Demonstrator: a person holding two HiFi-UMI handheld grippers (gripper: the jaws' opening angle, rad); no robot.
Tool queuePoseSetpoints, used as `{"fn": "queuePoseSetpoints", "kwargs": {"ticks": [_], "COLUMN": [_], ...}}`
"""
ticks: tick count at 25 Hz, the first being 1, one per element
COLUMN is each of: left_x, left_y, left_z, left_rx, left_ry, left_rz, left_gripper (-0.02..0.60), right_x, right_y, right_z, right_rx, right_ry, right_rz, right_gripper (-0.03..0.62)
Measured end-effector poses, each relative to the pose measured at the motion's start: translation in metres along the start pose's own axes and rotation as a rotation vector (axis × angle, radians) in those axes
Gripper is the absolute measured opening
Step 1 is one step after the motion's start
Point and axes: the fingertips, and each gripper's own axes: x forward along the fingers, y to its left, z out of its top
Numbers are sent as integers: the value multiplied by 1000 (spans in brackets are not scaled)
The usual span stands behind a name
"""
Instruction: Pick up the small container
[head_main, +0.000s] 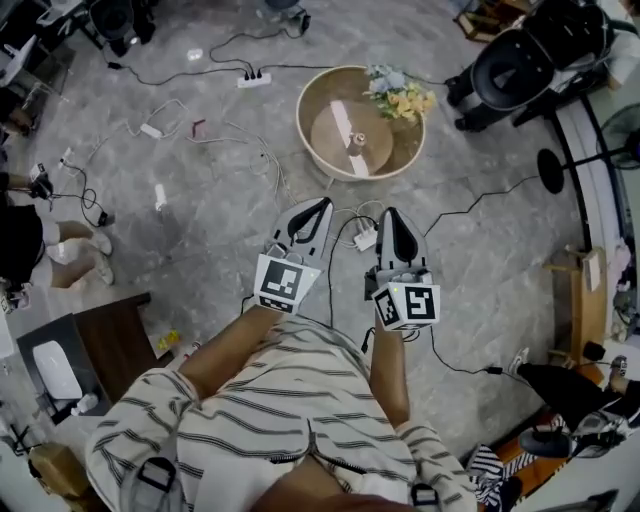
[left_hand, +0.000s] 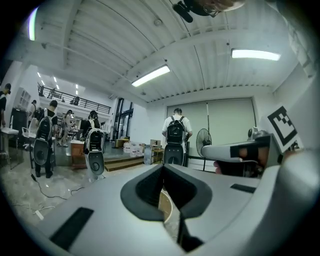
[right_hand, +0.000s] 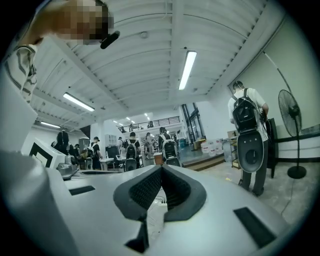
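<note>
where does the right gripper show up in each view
Head view: right gripper just right of centre, jaws shut.
Left gripper view: right gripper reaches in from the right edge.
Right gripper view: right gripper, its own shut jaws, bottom centre.
Shared landmark: standing fan, in both gripper views.

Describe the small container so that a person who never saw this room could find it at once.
On the grey floor stands a large round wooden tray with a bunch of flowers at its rim. A pale strip crosses the tray's middle, and the small container stands on it. It is the only small upright thing there, apart from the flowers.
</note>
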Motion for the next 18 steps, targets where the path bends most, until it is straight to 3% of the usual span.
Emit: {"fn": "queuePoseSetpoints", "kwargs": {"ticks": [3,9,18], "left_x": [48,114,173], "left_y": [49,102,154], "left_z": [13,22,-1], "left_rx": [-3,-13,-18], "left_ry": [12,39,91], "left_rz": [-31,-84,-107], "left_gripper": [-3,-3,-3], "right_x": [63,141,206], "right_y": [-9,-37,-64], "right_z": [6,10,-8], "right_rx": [6,17,34], "right_ry": [19,38,85], "right_rz": [-25,-88,-135], "right_gripper": [-2,-2,-2]}}
